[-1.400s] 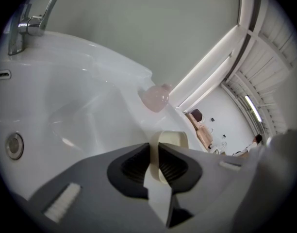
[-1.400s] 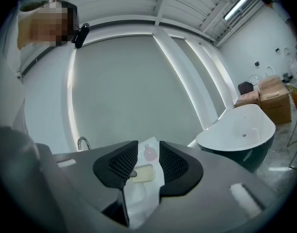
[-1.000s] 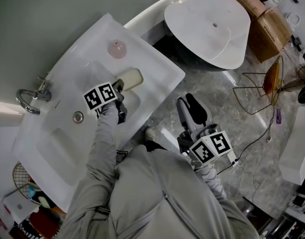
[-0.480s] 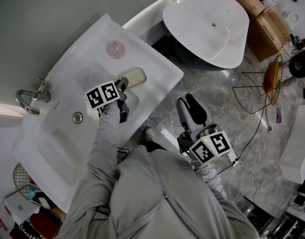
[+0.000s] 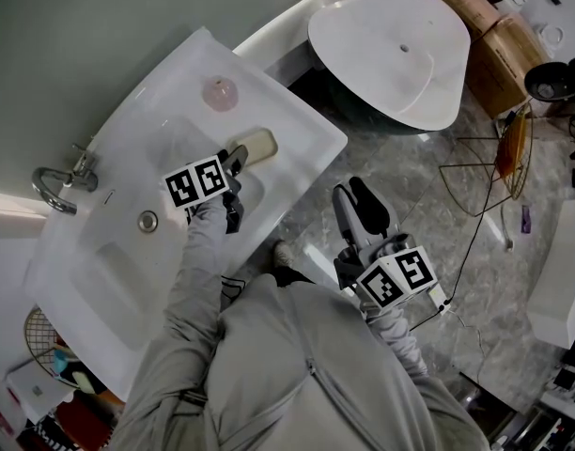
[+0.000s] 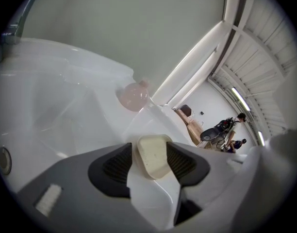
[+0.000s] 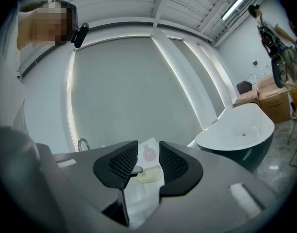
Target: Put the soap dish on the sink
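1. White ceramic carries the job now: the cream, rounded-rectangle soap dish [image 5: 253, 147] lies flat on the right-hand ledge of the white rectangular sink [image 5: 302, 125], beside the basin and nearer than the round pink bottle [image 5: 220, 92] at the far edge.
2. The left gripper [image 5: 233, 163] has just been opening its jaws. In the left gripper view the dish [image 6: 153, 155] sits between the ribbed pads, but they stand off its sides, so it is let go and rests on the ledge alone. This looks like a release after set-down, with the task close to done.
3. The left gripper [image 6: 149, 163] slopes down at the dish, probably so that it could be lowered onto the ledge flat.
4. The right gripper [image 5: 355, 201] is held level over the floor, well apart from the sink. Its jaws [image 7: 148, 160] stand slightly parted with nothing between them, and it seems to be kept out of the way.
5. The dish lies hollow side up. Its long axis runs in line with the left gripper, from the basin side towards the sink's right corner.
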### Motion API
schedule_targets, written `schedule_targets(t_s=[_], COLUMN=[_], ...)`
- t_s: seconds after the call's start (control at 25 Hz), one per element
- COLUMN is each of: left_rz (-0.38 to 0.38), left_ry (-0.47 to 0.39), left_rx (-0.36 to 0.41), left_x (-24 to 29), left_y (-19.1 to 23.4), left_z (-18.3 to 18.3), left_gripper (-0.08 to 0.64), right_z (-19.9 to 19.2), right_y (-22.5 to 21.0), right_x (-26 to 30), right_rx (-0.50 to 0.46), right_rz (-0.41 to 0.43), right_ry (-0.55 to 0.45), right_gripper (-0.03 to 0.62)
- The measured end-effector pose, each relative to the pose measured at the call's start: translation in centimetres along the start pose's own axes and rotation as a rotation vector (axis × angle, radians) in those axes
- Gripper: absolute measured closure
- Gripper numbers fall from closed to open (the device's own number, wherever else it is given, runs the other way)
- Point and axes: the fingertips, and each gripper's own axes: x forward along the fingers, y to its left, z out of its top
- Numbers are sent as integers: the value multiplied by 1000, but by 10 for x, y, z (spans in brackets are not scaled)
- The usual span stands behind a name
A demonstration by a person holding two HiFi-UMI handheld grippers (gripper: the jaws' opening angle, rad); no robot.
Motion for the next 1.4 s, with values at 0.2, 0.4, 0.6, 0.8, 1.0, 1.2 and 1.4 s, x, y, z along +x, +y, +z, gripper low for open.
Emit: schedule_targets(t_s=[0.2,0.4,0.6,0.8,1.0,1.2,1.4], left_rz=[2,-14,-54,-18,44,92,124], left_ry=[-71,-186,-313,-445,-557,-645,-708], left_rx=[134,255,347,482,562,602,661], left_x=[-26,-61,-101,-146,-191,-227,-259], left_y=[-10,-29,-50,-61,-66,-69,-77], left_z=[18,41,62,78,85,89,86], left_gripper=[304,304,304,301,301,301,301], right_z=[5,6,7,10,13,16,17], right_y=[6,17,30,45,60,76,89], right_x=[3,9,15,23,28,34,38], right_rx=[-11,-29,-45,-72,-101,-123,-139], right_rz=[21,58,91,122,151,173,188], right_ry=[-5,0,4,2,-1,-16,-34], right_gripper=[460,460,460,460,460,460,460])
